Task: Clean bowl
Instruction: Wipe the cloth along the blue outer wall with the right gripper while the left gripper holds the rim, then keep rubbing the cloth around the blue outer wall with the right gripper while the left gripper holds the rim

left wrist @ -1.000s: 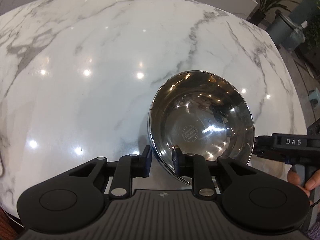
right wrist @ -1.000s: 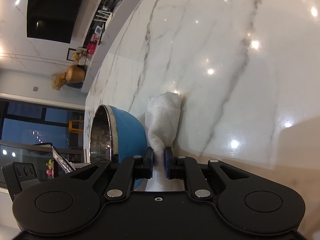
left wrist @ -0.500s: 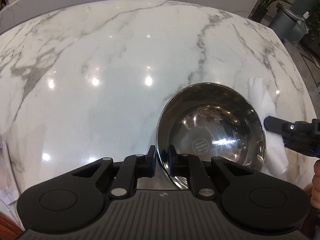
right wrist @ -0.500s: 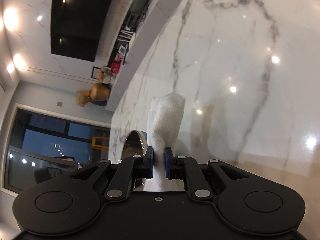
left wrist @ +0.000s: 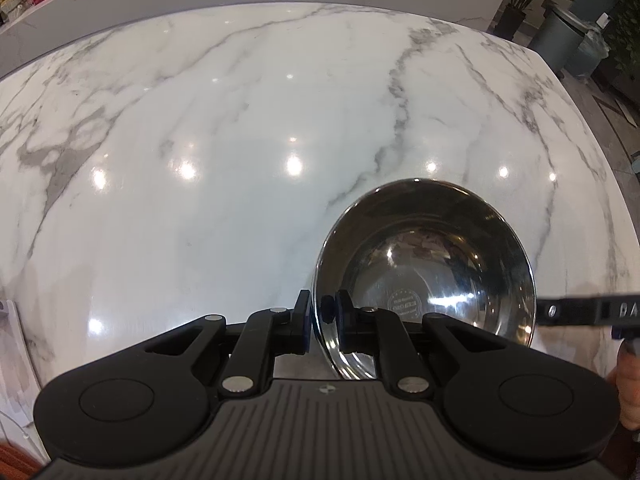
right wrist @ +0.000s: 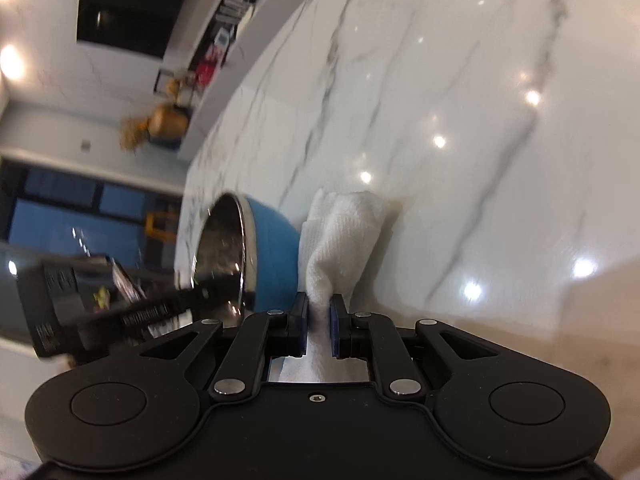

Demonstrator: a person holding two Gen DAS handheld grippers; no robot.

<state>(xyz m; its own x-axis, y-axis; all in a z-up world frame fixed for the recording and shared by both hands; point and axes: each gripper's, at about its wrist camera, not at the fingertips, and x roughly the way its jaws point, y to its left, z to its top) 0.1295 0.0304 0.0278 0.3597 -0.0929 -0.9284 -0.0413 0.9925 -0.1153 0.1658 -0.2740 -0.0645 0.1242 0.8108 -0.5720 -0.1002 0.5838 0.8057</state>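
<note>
Jaws: left gripper [left wrist: 319,320] just clamped on bowl [left wrist: 424,264] rim | right gripper [right wrist: 318,320] pinching white cloth [right wrist: 340,236] beside bowl | bowl now braced; wipe not started

Marble countertop [left wrist: 224,184]: white w/ grey veining, glossy, throwing back ceiling-light spots; rounded far edge in left wrist view.

Bowl [left wrist: 432,276], steel inside, blue outside [right wrist: 272,256], is tilting w/ its mouth facing sideways; can't tell whether its base is touching the slab.

White cloth [right wrist: 340,236], bunched, is standing up off the surface just beside the bowl's blue wall; its shadow is falling on the marble next to it. Contact w/ slab not clear.

Far left edge, left wrist view: pale papers [left wrist: 12,360] lying at the rim, partly cut off.
</note>
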